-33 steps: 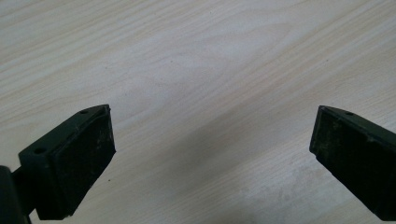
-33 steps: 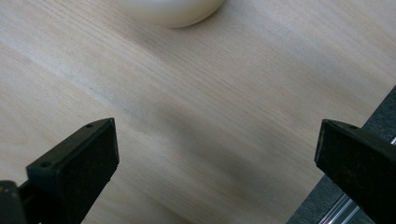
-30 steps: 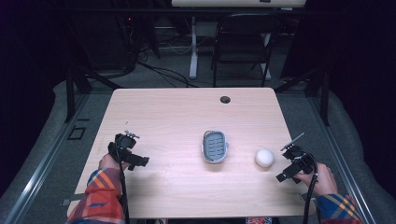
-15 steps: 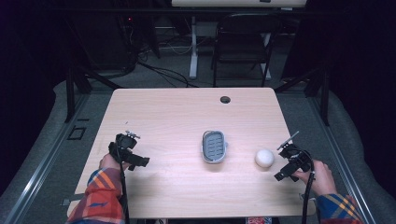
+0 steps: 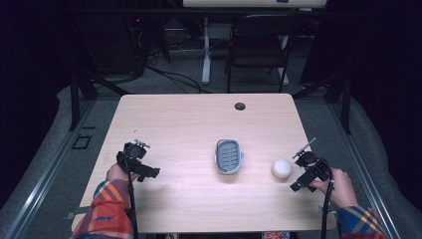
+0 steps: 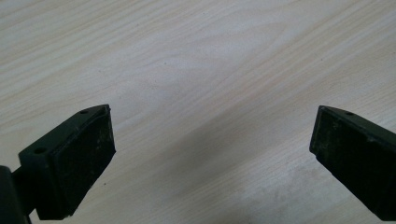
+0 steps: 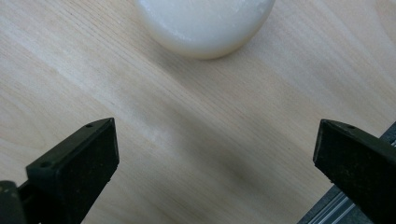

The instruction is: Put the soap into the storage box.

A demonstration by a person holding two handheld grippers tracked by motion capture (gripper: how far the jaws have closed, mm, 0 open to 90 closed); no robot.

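A round white soap bar [image 5: 281, 169] lies on the wooden table [image 5: 199, 124], right of a grey slotted soap dish [image 5: 228, 156] at the centre. My right gripper [image 5: 297, 183] hovers just right of the soap, open; in the right gripper view the soap [image 7: 205, 23] sits ahead of the wide-spread jaws, beyond the right gripper [image 7: 212, 154], untouched. My left gripper [image 5: 148, 172] is held low over the table's left side, open, and the left gripper [image 6: 210, 144] has only bare wood between its jaws.
A dark cable hole [image 5: 240, 106] sits near the table's far edge. A folding chair [image 5: 259, 45] and a white desk leg [image 5: 205, 50] stand beyond the table. The table's right edge [image 7: 336, 207] lies close under my right gripper.
My right gripper has moved slightly left, closer to the soap. The left gripper has stayed where it was.
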